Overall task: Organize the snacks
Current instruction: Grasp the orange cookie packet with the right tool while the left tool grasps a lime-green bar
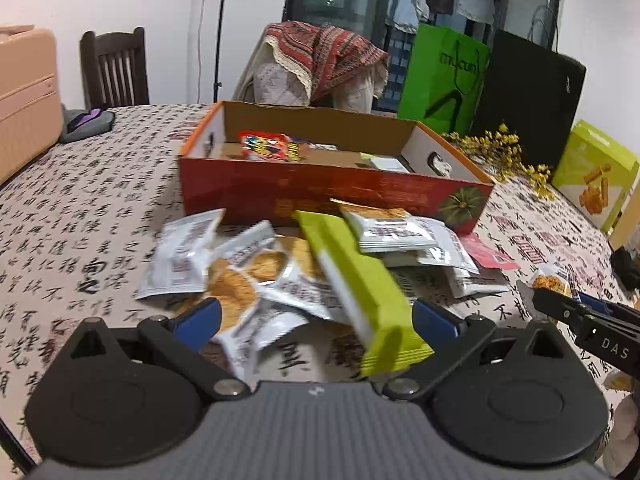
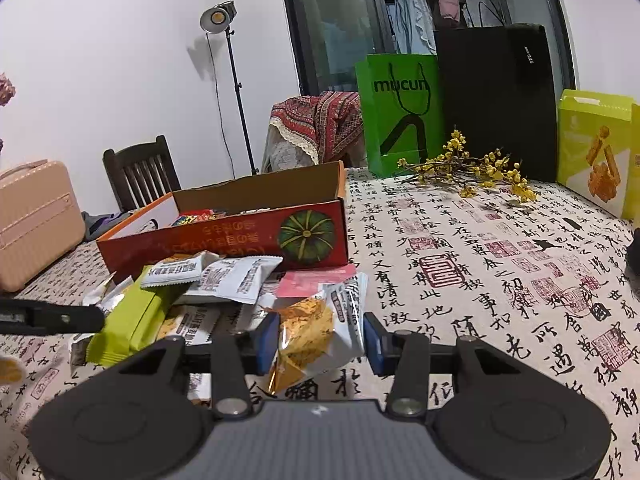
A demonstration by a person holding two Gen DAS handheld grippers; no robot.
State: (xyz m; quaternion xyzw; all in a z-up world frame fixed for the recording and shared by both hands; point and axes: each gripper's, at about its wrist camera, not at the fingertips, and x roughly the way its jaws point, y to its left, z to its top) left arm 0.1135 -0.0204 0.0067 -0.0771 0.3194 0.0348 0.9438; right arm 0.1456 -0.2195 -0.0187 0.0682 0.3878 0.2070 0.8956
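While the snack pile [image 1: 280, 264] lies on the table [image 1: 80, 216] before the red box [image 1: 320, 192], its packets look light, crinkly and slippery, best pinched across the middle. Left gripper [image 1: 316, 314] stands wide, nothing pressed, a green bar [image 1: 352, 280] between its fingers. Right gripper [image 2: 318, 338] clamps a packet [image 2: 312, 336].

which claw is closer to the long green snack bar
Left. The green snack bar lies between the left claw's open fingers; the right claw, shut on a snack packet, sits off to its right.
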